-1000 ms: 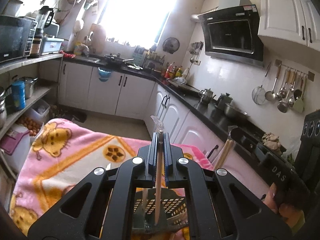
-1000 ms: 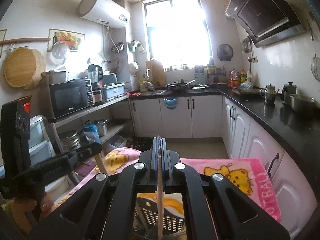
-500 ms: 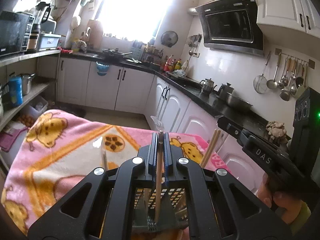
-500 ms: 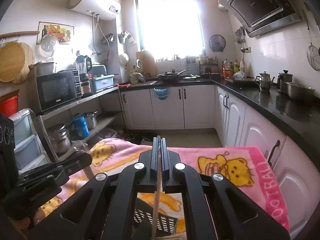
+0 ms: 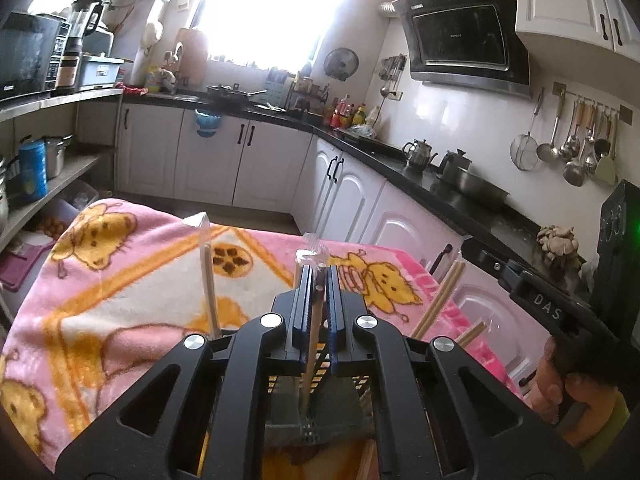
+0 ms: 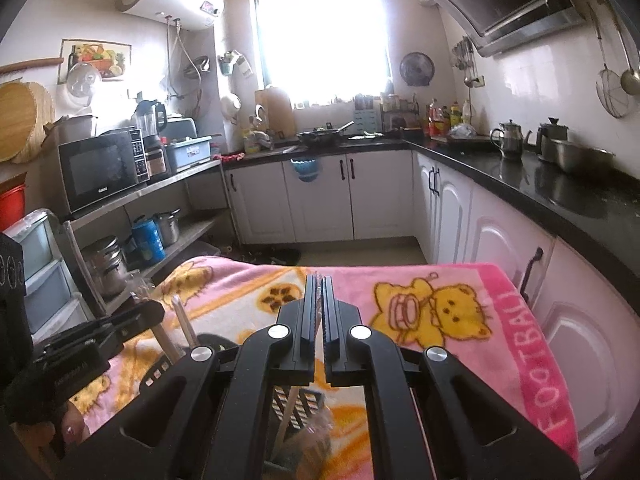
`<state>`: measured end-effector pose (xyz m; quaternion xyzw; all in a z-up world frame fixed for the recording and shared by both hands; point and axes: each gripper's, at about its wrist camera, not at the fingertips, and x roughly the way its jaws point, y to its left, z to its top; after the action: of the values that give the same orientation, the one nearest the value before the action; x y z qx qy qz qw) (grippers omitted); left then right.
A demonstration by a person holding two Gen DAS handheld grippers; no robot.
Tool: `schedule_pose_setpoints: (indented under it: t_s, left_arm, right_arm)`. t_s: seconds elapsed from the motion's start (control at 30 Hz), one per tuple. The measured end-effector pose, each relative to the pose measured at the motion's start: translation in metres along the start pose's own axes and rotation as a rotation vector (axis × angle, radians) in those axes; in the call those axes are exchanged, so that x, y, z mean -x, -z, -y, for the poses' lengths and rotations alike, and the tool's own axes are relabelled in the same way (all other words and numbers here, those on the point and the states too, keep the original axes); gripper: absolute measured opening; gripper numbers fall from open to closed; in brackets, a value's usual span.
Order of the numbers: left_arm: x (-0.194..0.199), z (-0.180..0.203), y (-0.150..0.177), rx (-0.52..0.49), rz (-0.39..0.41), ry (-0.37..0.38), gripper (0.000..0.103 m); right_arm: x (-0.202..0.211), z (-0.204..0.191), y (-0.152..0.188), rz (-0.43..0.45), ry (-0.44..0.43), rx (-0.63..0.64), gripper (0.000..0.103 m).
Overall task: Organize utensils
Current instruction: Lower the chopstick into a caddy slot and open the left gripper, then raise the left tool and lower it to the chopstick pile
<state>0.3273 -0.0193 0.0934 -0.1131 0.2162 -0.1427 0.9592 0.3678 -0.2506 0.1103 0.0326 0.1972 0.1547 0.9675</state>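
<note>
Already both tools are over the dark slotted utensil basket, which stands on the pink cartoon blanket covering the bench. The left tool is pressed together on one wrapped chopstick, held nearly upright, its lower end dipping into the basket at 6 o'clock of the left wrist view. The right tool is likewise pinched on a thin wrapped stick whose lower end slants toward the basket's perforated wall; whether that tip is inside yet cannot be told.

Some of the job looks done: another wrapped chopstick stands in the basket at 10 o'clock of the left tool, and a pair of bare chopsticks leans out at 3 o'clock. What is left, by my reading, is to release these two sticks into the basket. No other loose utensils show on the blanket, so the end may be near.
</note>
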Motion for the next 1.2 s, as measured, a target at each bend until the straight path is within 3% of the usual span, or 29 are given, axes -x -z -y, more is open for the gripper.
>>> schedule_pose_setpoints:
  t_s: [0.27,0.4,0.8,0.97,1.2]
  left_arm:
    - [0.004,-0.003,0.006,0.001,-0.023,-0.018,0.001]
    - [0.007,-0.004,0.009,0.003,-0.038,-0.024,0.013]
    - [0.021,-0.008,0.020,0.013,-0.058,-0.023,0.030]
    - [0.031,-0.012,0.025,0.024,-0.065,-0.033,0.034]
    - [0.049,-0.017,0.040,0.041,-0.076,-0.049,0.051]
  right_arm:
    - [0.009,0.006,0.010,-0.029,0.013,-0.001,0.004]
    - [0.012,0.005,0.011,-0.042,0.018,0.003,0.008]
    - [0.030,0.005,0.018,-0.047,0.024,0.015,0.028]
    - [0.037,0.006,0.025,-0.059,0.025,0.020,0.030]
    - [0.046,0.004,0.038,-0.085,0.016,0.020,0.035]
